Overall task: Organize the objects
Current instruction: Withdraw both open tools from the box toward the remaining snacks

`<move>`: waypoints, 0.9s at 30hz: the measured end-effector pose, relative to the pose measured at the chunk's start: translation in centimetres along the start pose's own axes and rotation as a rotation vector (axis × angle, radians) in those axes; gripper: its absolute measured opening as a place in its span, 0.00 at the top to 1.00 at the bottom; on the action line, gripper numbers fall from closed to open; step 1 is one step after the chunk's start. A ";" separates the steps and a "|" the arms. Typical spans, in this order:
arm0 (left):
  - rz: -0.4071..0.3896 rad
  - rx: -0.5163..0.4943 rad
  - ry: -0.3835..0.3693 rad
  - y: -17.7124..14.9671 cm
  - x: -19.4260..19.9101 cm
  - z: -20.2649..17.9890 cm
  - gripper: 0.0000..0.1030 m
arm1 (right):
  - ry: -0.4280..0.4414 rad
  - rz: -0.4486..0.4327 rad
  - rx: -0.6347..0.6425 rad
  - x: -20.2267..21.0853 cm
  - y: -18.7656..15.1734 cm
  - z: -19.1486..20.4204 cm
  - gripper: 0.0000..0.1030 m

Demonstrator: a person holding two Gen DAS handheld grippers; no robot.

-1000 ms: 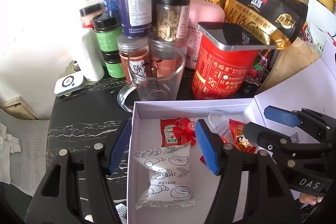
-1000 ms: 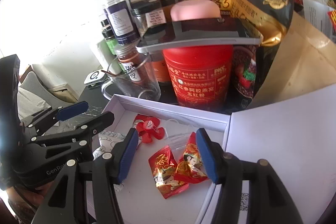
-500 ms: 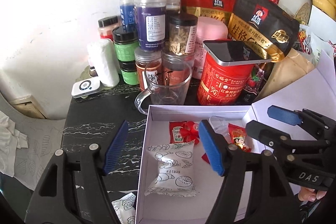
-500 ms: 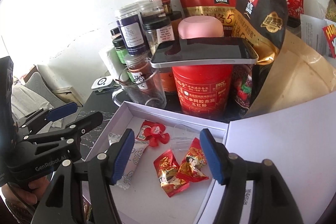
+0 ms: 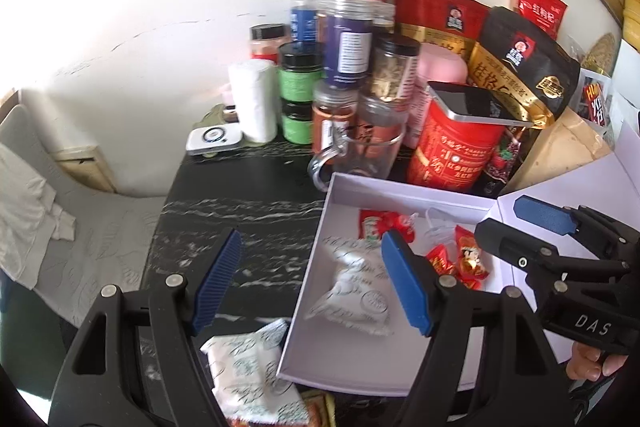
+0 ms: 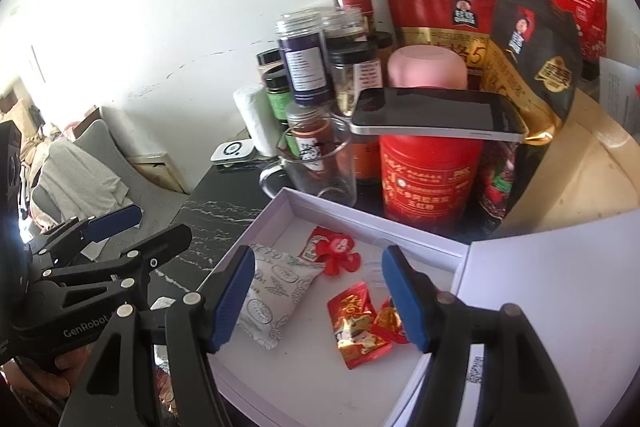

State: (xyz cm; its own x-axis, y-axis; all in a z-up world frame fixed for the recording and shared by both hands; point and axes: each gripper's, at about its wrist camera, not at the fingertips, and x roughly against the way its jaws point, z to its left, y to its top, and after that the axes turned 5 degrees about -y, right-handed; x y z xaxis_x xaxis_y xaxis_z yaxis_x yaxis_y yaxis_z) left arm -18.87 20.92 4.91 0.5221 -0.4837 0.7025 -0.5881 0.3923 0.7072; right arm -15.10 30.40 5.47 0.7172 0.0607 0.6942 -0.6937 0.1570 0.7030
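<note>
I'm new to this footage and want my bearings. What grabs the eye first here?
The open white box in front, holding a white patterned snack packet and red candy wrappers. Behind it a red tin carries a phone flat on its lid, amid stacked jars. Both grippers, left and right, stand open and hold nothing.

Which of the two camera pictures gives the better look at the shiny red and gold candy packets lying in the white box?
The right wrist view: the candy packets lie almost unobstructed between its open fingers. In the left wrist view they look smaller and sit partly behind a blue finger pad.
</note>
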 end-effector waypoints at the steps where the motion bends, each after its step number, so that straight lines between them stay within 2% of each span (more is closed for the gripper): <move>1: -0.002 0.011 0.010 -0.2 0.4 0.3 0.30 | 0.011 0.002 0.006 0.1 -0.1 0.3 0.35; 11: -0.011 0.056 0.072 -1.8 3.6 1.9 0.30 | 0.101 0.014 0.061 0.6 -0.7 3.0 0.34; 27: -0.017 0.152 0.170 -5.3 7.7 4.2 0.30 | 0.193 0.041 0.157 1.5 -2.3 7.2 0.30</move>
State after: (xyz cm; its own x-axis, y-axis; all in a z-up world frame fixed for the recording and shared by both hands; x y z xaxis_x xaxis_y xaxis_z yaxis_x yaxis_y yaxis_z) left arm -14.33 11.80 6.28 0.6219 -0.3458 0.7026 -0.6576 0.2566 0.7083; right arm -12.93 23.07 5.99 0.6771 0.2531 0.6910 -0.7136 -0.0035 0.7005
